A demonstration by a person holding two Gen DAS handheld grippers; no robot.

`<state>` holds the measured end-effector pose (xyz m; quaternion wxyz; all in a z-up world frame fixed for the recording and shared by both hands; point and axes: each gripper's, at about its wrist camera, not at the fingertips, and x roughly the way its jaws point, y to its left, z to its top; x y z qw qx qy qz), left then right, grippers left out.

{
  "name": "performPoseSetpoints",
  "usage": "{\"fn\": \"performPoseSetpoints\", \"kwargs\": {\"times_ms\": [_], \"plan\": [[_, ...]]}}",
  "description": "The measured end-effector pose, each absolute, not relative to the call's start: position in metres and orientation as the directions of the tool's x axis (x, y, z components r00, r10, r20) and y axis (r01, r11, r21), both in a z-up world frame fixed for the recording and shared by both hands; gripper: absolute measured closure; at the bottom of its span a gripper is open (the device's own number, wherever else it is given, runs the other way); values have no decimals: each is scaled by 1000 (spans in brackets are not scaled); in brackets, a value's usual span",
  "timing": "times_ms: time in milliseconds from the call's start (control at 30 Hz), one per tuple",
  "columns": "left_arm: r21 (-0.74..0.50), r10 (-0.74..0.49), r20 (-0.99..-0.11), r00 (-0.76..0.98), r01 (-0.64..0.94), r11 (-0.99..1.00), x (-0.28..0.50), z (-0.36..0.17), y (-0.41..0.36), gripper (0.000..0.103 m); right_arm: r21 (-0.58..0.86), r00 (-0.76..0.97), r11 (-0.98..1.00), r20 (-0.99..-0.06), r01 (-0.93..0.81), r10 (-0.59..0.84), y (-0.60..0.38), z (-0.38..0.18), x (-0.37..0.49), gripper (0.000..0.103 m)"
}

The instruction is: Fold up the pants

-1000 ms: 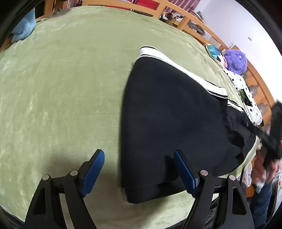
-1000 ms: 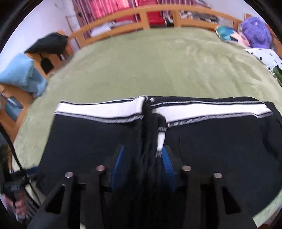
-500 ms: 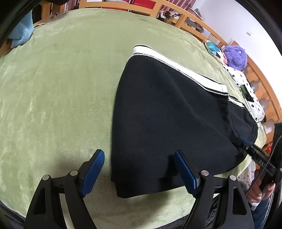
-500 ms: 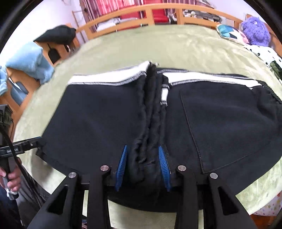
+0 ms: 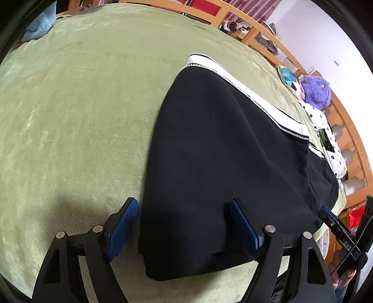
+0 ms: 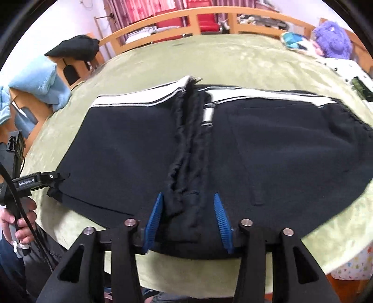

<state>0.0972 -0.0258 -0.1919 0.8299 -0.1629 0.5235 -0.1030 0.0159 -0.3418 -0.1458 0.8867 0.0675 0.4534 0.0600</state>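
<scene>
Black pants (image 5: 221, 151) with a white side stripe (image 5: 244, 91) lie spread on the green blanket (image 5: 70, 105). My left gripper (image 5: 184, 202) stands open over their near left corner; one pad hangs over bare blanket, the other over cloth. In the right wrist view the pants (image 6: 116, 144) have a bunched ridge of black cloth (image 6: 188, 151) running down the middle. My right gripper (image 6: 188, 197) straddles the ridge's near end with its jaws opening. The blue pads (image 6: 220, 216) stand clear of the cloth. The left gripper (image 6: 37, 180) shows at the pants' left corner.
A wooden rail (image 6: 163, 21) bounds the far side. A purple plush (image 6: 333, 39), a patterned cushion (image 6: 292, 39) and a white dotted cloth (image 5: 331, 139) sit at the far right. A blue towel (image 6: 39, 81) and a black garment (image 6: 74, 47) rest on furniture at the left.
The right gripper drew back toward the near edge, pulling the pants with it, and its pads then spread off the bunched ridge. The left gripper stayed open and nearly still.
</scene>
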Motion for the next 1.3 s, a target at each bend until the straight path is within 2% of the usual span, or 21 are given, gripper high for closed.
{"fn": "performPoseSetpoints", "kwargs": {"times_ms": [133, 300, 333, 367, 433, 533, 700, 833, 900, 1000, 1167, 1300], "plan": [[-398, -354, -829, 434, -13, 917, 102, -193, -27, 25, 168, 627, 983, -774, 78, 83, -382, -134, 5, 54], [-409, -356, -820, 448, -24, 912, 104, -197, -33, 33, 304, 649, 941, -748, 153, 136, -417, -133, 2, 53], [-399, -343, -821, 457, -28, 917, 104, -197, -34, 42, 305, 650, 940, -748, 154, 136, -415, -134, 3, 53], [-383, -324, -823, 466, -35, 923, 104, -197, -35, 47, 309, 649, 939, -748, 150, 142, -412, -136, 4, 53], [-391, -329, -819, 470, -37, 920, 103, -195, -31, 67, 322, 646, 938, -745, 127, 168, -402, -139, 7, 53], [-446, -376, -802, 464, -47, 894, 106, -188, -23, 79, 308, 651, 949, -734, 64, 194, -378, -136, 12, 53], [-474, -404, -780, 478, -30, 880, 106, -169, -24, 81, 271, 654, 961, -717, -55, 240, -331, -128, 13, 52], [-450, -392, -822, 412, -51, 891, 114, -178, -24, 74, 253, 633, 950, -708, -185, 312, -285, -128, 4, 37], [-466, -410, -820, 400, -50, 883, 112, -184, -17, 72, 201, 641, 957, -711, -209, 289, -266, -130, -1, 36], [-509, -450, -800, 397, -50, 860, 108, -189, -10, 68, 145, 634, 969, -736, -198, 239, -248, -139, -5, 36], [-502, -443, -801, 403, -49, 864, 109, -200, -15, 66, 85, 645, 992, -754, -90, 123, -263, -133, -17, 36], [-530, -461, -782, 420, -58, 846, 108, -199, -10, 78, 38, 684, 997, -729, 74, -23, -317, -101, -36, 36]]}}
